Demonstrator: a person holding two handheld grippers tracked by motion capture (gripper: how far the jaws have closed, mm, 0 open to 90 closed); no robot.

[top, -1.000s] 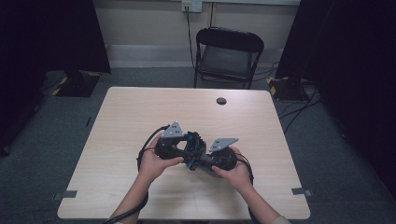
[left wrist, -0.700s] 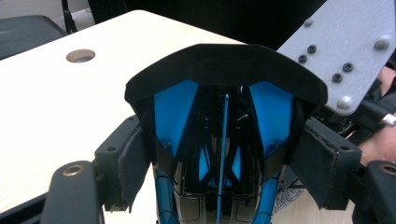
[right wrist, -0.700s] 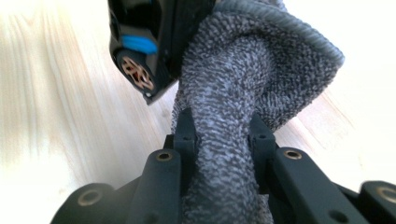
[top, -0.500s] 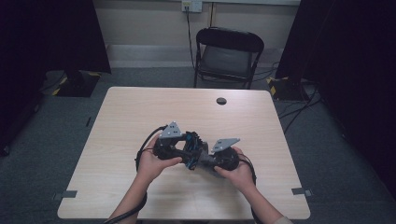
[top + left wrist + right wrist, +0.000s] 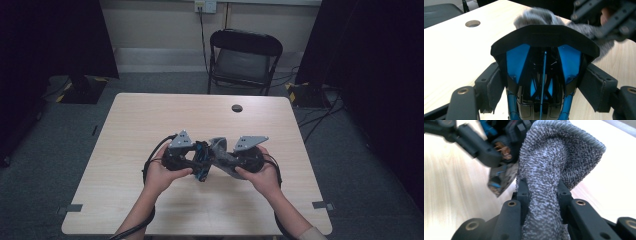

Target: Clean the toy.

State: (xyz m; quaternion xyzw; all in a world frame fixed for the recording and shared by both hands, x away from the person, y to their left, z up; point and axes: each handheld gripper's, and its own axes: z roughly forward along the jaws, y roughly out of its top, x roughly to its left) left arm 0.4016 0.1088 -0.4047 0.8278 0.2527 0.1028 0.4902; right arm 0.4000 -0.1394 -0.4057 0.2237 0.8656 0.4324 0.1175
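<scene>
Right gripper [image 5: 541,192] clamps the grey cloth [image 5: 554,157], lifted since a second ago. Left gripper [image 5: 541,82] grips the blue-black toy [image 5: 544,57] beside it, ready for wiping.

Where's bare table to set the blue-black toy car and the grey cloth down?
Bare wood spans the far half, between the grommet hole and the hands, and both side strips of the table. It is crowded at the near middle, where the left tongs hold the toy car and the right tongs clamp the grey cloth.
</scene>
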